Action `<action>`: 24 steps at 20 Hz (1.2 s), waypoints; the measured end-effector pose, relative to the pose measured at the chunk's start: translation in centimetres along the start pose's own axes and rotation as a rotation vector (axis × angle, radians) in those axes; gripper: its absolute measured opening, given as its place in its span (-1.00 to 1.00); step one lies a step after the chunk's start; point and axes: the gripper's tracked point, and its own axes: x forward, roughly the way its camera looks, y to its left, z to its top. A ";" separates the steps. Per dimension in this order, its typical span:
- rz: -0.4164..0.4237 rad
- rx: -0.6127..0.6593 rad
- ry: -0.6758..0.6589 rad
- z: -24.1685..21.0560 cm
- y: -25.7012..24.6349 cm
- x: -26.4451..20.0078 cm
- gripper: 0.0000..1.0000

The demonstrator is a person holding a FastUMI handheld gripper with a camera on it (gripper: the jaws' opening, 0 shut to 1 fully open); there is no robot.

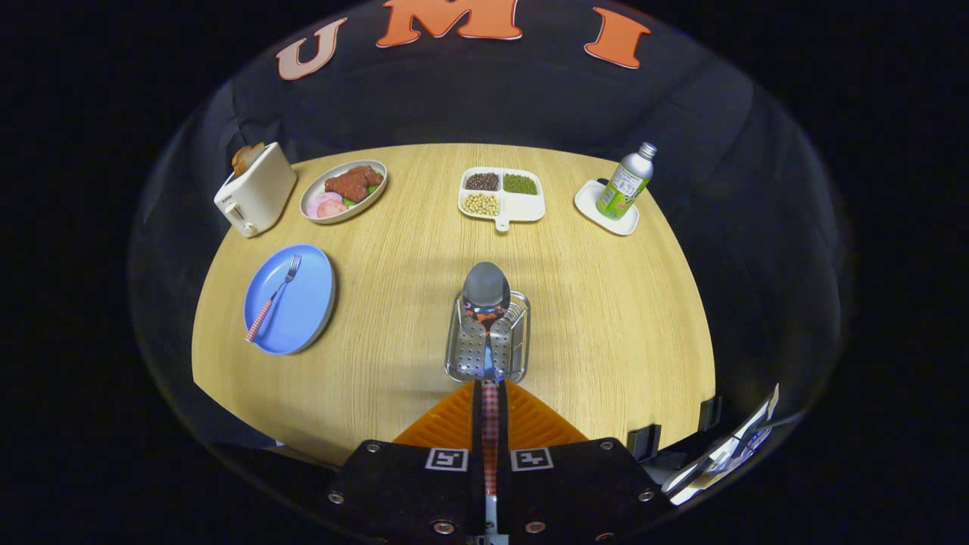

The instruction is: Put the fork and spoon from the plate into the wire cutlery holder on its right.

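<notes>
My gripper [490,390] is shut on the spoon [486,291], pinching its red-checked handle between both fingers. The spoon points straight ahead, its shiny bowl hanging over the far rim of the cutlery holder [466,350], a perforated steel caddy standing on the wooden table just ahead of my fingers. To the left of the holder lies the blue plate [303,310]. On it rests the fork [273,306] with a red-checked handle, tines pointing away from me.
A white toaster [256,191] with bread stands at the far left beside an oval plate of meat [344,191]. Beyond the holder is a divided dish of beans [501,194], and at the far right a bottle [625,182] on a small white tray.
</notes>
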 end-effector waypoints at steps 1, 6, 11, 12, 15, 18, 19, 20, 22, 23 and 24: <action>0.005 -0.007 0.023 -0.2 -0.2 0.1 -0.87; 0.029 -0.089 0.161 -2.2 -0.6 1.1 -0.86; 0.055 -0.133 0.247 -2.4 -0.2 2.0 -0.86; 0.057 -0.143 0.271 -2.5 -0.4 2.2 -0.86; 0.072 -0.134 0.347 -2.7 -0.6 3.0 -0.85; 0.096 -0.101 0.389 -2.2 -0.4 3.7 -0.85; 0.100 -0.087 0.394 -1.8 -0.5 4.0 -0.84; 0.103 -0.069 0.396 -1.5 -0.3 4.3 -0.84; 0.112 -0.044 0.405 -1.0 -0.2 4.7 -0.82; 0.111 -0.038 0.412 -0.9 -0.1 5.0 -0.82; 0.112 -0.035 0.423 -1.0 -0.2 5.0 -0.79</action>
